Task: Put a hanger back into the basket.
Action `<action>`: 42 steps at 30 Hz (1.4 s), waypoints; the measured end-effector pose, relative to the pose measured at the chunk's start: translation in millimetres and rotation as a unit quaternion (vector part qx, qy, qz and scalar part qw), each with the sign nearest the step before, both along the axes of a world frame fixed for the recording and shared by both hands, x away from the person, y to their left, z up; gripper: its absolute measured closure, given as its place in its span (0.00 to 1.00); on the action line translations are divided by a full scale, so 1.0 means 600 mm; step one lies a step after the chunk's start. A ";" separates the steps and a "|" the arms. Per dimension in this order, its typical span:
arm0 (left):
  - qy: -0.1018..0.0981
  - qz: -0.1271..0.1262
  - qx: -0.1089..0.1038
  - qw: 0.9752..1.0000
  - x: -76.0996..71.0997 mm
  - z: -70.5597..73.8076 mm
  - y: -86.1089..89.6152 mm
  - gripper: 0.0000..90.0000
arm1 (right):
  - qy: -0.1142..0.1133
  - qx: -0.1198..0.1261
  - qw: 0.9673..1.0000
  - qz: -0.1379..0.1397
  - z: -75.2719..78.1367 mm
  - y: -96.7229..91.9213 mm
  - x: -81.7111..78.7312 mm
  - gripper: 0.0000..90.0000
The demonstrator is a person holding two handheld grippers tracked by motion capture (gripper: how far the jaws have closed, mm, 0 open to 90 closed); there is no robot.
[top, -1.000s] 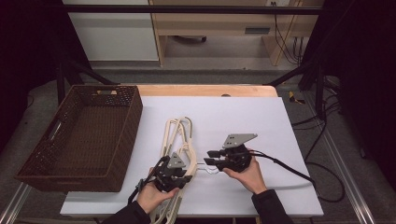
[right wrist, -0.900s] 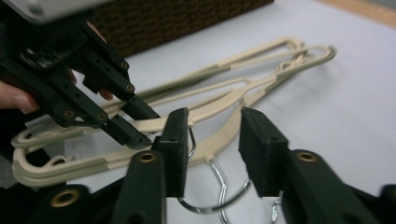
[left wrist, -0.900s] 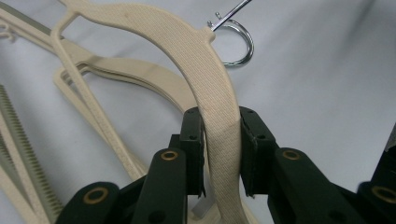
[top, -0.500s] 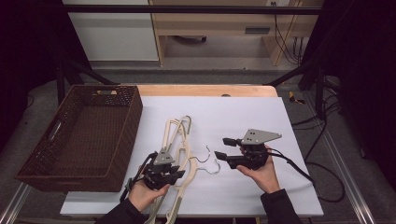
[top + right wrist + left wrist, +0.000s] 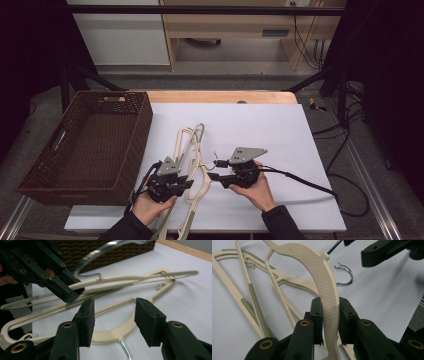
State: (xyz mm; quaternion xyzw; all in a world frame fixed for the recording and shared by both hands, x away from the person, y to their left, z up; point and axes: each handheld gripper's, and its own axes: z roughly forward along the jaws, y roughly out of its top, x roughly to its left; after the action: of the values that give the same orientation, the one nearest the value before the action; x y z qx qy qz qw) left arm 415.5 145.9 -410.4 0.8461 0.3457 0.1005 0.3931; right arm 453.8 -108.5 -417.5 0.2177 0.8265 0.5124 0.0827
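Left gripper (image 5: 329, 322) is clamped on the top hanger (image 5: 322, 282). Right gripper (image 5: 113, 320) has just been closing but grips nothing; I'd pinch the neck beside the metal hook (image 5: 345, 275), then lift both ends evenly toward the basket (image 5: 85, 145).

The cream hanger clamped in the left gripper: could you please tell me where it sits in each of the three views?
High view: the cream hanger lies low and centre, on the white sheet.
Left gripper view: it rises up the middle between the left gripper pads.
Right gripper view: it crosses the upper middle.
Shared landmark: the white sheet.
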 end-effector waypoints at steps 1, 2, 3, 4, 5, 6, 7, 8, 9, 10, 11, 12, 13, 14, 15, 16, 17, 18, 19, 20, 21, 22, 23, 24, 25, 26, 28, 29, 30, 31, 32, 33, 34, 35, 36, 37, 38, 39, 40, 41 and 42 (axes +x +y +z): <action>0.000 0.000 0.000 1.000 0.000 0.000 0.000 0.84 | 0.000 0.003 1.000 0.003 0.000 0.007 0.000 0.61; 0.000 0.000 0.001 1.000 0.000 -0.001 -0.001 0.84 | -0.004 0.005 1.000 0.005 0.001 0.014 0.000 0.63; 0.000 0.000 0.001 1.000 0.000 -0.001 -0.001 0.84 | -0.004 0.005 1.000 0.005 0.001 0.014 0.000 0.63; 0.000 -0.001 0.002 1.000 0.000 -0.001 -0.001 0.84 | -0.003 0.018 1.000 0.011 0.002 0.023 0.001 0.71; -0.001 -0.002 0.003 1.000 -0.001 -0.001 -0.001 0.84 | -0.003 0.018 1.000 0.011 0.002 0.023 0.001 0.71; -0.001 -0.002 0.003 1.000 -0.001 -0.002 -0.002 0.84 | -0.006 0.018 1.000 0.011 0.002 0.027 0.002 0.75; 0.000 -0.003 0.004 1.000 -0.001 -0.003 -0.003 0.84 | -0.009 0.017 1.000 0.011 0.003 0.030 0.003 0.79; -0.001 -0.004 0.007 1.000 -0.002 -0.004 -0.003 0.84 | -0.010 0.017 1.000 0.014 0.003 0.033 0.004 0.88; -0.001 -0.004 0.007 1.000 -0.002 -0.004 -0.003 0.84 | -0.010 0.017 1.000 0.014 0.003 0.033 0.004 0.88; -0.001 -0.004 0.008 1.000 -0.002 -0.004 -0.004 0.84 | -0.010 0.018 1.000 0.016 0.002 0.034 0.003 0.91; -0.002 -0.005 0.009 1.000 -0.002 -0.005 -0.004 0.84 | -0.012 0.018 1.000 0.016 0.001 0.035 0.002 0.97; -0.001 -0.004 0.010 1.000 -0.003 -0.005 -0.006 0.84 | -0.014 0.017 1.000 0.013 0.001 0.035 0.001 0.98; -0.001 -0.004 0.010 1.000 -0.003 -0.005 -0.006 0.84 | -0.014 0.017 1.000 0.013 0.001 0.035 0.001 0.98; -0.004 -0.006 0.016 1.000 -0.003 -0.006 -0.007 0.84 | -0.014 0.018 1.000 0.013 0.000 0.036 0.001 0.98; -0.004 -0.006 0.016 1.000 -0.003 -0.006 -0.007 0.82 | -0.014 0.018 1.000 0.013 0.000 0.036 0.001 0.98; -0.007 -0.006 0.026 1.000 -0.003 -0.006 -0.010 0.79 | -0.012 0.019 1.000 0.013 0.000 0.036 0.001 0.98; -0.007 -0.006 0.026 1.000 -0.003 -0.006 -0.010 0.75 | -0.012 0.019 1.000 0.013 0.000 0.036 0.001 0.98; -0.023 -0.001 0.035 0.999 -0.005 -0.004 -0.015 0.69 | -0.009 0.019 1.000 0.011 0.000 0.037 0.000 0.98; -0.023 -0.001 0.035 0.999 -0.005 -0.004 -0.015 0.65 | -0.009 0.019 1.000 0.011 0.000 0.037 0.000 0.98; -0.029 0.002 0.047 0.998 -0.005 -0.002 -0.020 0.62 | -0.007 0.023 1.000 0.011 0.000 0.038 -0.001 0.98; -0.029 0.002 0.047 0.998 -0.005 -0.002 -0.020 0.59 | -0.007 0.023 1.000 0.011 0.000 0.038 -0.001 0.98; -0.037 0.009 0.052 0.998 -0.005 -0.002 -0.025 0.58 | -0.007 0.025 1.000 0.009 0.001 0.038 -0.001 0.98; -0.042 0.010 0.060 0.997 -0.006 -0.002 -0.028 0.58 | -0.007 0.025 1.000 0.009 0.001 0.038 -0.001 0.98; -0.044 0.012 0.066 0.997 -0.006 -0.002 -0.031 0.59 | -0.003 0.027 1.000 0.007 0.002 0.038 -0.001 0.98; -0.048 0.014 0.070 0.996 -0.006 -0.002 -0.034 0.59 | -0.003 0.027 1.000 0.007 0.002 0.038 -0.001 0.98; -0.059 0.021 0.084 0.995 -0.007 -0.003 -0.041 0.60 | -0.001 0.028 1.000 0.006 0.003 0.037 -0.002 0.98; -0.078 0.019 0.110 0.991 -0.007 -0.001 -0.045 0.60 | -0.001 0.029 1.000 0.003 0.004 0.037 -0.002 0.98; -0.078 0.019 0.110 0.991 -0.007 -0.001 -0.045 0.61 | -0.001 0.029 1.000 0.003 0.004 0.037 -0.002 0.98; -0.084 0.019 0.112 0.990 -0.009 -0.001 -0.047 0.62 | 0.000 0.030 1.000 0.002 0.005 0.037 -0.003 0.98; -0.084 0.019 0.112 0.990 -0.009 -0.001 -0.047 0.63 | 0.000 0.030 1.000 0.002 0.005 0.037 -0.003 0.98; -0.089 0.021 0.114 0.989 -0.009 0.000 -0.046 0.64 | -0.001 0.030 1.000 0.001 0.006 0.036 -0.004 0.98; -0.089 0.021 0.114 0.989 -0.009 0.000 -0.046 0.64 | -0.001 0.030 1.000 0.001 0.006 0.036 -0.004 0.98; -0.085 0.018 0.113 0.990 -0.007 -0.002 -0.045 0.64 | 0.000 0.030 1.000 0.000 0.007 0.035 -0.004 0.98; -0.085 0.018 0.113 0.990 -0.007 -0.002 -0.045 0.64 | 0.000 0.030 1.000 0.000 0.007 0.035 -0.004 0.98; -0.081 0.018 0.099 0.992 -0.008 -0.005 -0.046 0.65 | 0.001 0.030 1.000 0.000 0.007 0.035 -0.004 0.98; -0.081 0.018 0.099 0.992 -0.008 -0.005 -0.046 0.66 | 0.001 0.030 1.000 0.000 0.007 0.035 -0.004 0.98; -0.081 0.016 0.114 0.990 -0.009 -0.006 -0.047 0.67 | 0.001 0.030 1.000 0.000 0.006 0.035 -0.004 0.98; -0.081 0.016 0.114 0.990 -0.009 -0.006 -0.047 0.70 | 0.002 0.030 1.000 0.000 0.006 0.035 -0.004 0.98; -0.088 0.023 0.111 0.990 -0.011 -0.008 -0.047 0.71 | 0.002 0.030 1.000 -0.001 0.006 0.035 -0.004 0.98; -0.088 0.023 0.111 0.990 -0.011 -0.008 -0.047 0.73 | 0.002 0.030 1.000 -0.001 0.006 0.035 -0.004 0.98; -0.080 0.020 0.100 0.992 -0.012 -0.008 -0.047 0.77 | 0.002 0.031 1.000 -0.002 0.006 0.035 -0.004 0.98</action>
State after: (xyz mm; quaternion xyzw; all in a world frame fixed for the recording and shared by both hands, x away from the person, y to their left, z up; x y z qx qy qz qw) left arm 408.3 117.7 -415.0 0.8631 0.3188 0.2096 0.3310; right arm 451.2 -87.3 -413.6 0.2228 0.8101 0.5369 0.0757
